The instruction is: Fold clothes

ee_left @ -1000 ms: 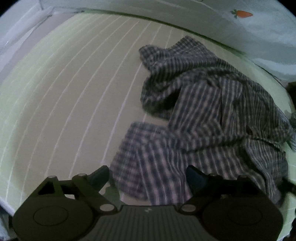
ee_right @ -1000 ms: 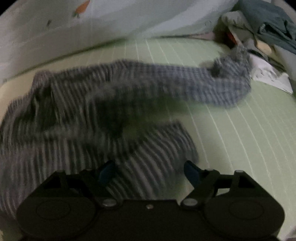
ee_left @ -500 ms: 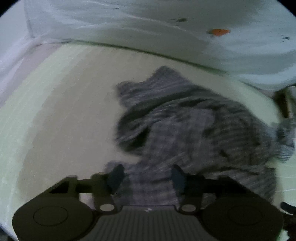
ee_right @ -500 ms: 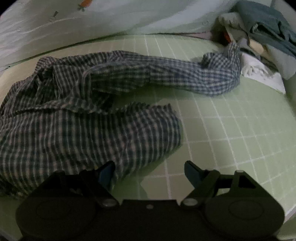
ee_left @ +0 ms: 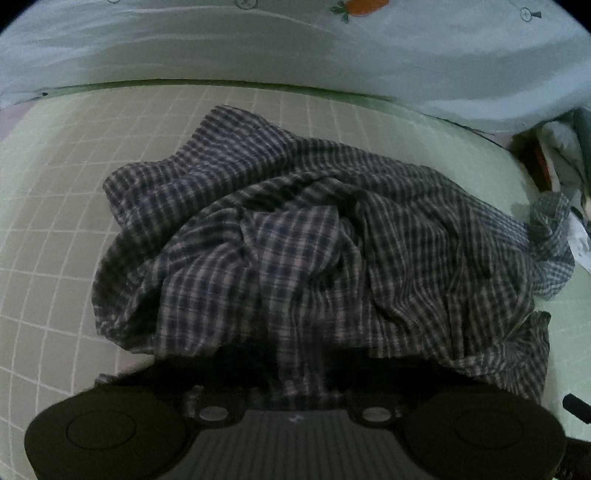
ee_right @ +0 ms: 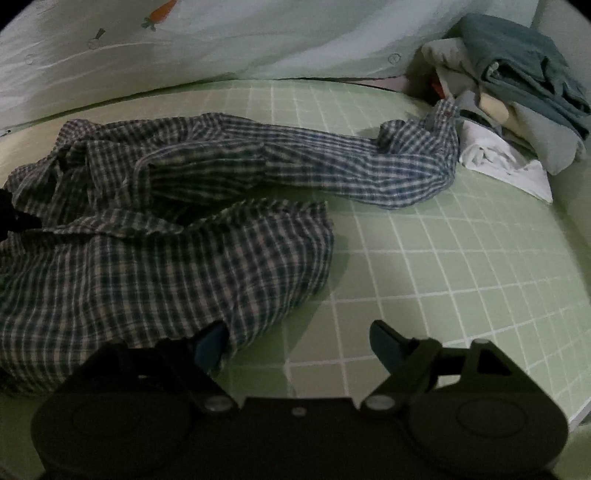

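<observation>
- Two grippers in our hands, both low over the green grid mat (ee_right: 461,266); one checked shirt (ee_left: 314,251) between them, crumpled, unfolded.
- Left gripper (ee_left: 295,373): pushed in under the near hem of the shirt; cloth drapes over the fingers and hides them; a strip of the plaid runs down between where they sit, toward the body of the tool; we cannot tell whether the tongs are pinched on it or merely buried.
- Right gripper (ee_right: 301,343): level with the mat, pointing forward at the shirt's right edge; tongs spread wide; the left blue fingertip (ee_right: 210,343) is tucked under the hem, touching cloth; the right fingertip (ee_right: 384,341) is out over bare mat, apart from the shirt; nothing gripped.
- Shirt, from the right wrist view (ee_right: 155,236): body bunched on the left half of the mat; one sleeve (ee_right: 332,166) stretched away to the right, its cuff end resting against a pile of clothes (ee_right: 517,107) at the far right corner.
- Beyond the mat: pale bedding with a carrot print (ee_left: 362,7) along the far edge.
</observation>
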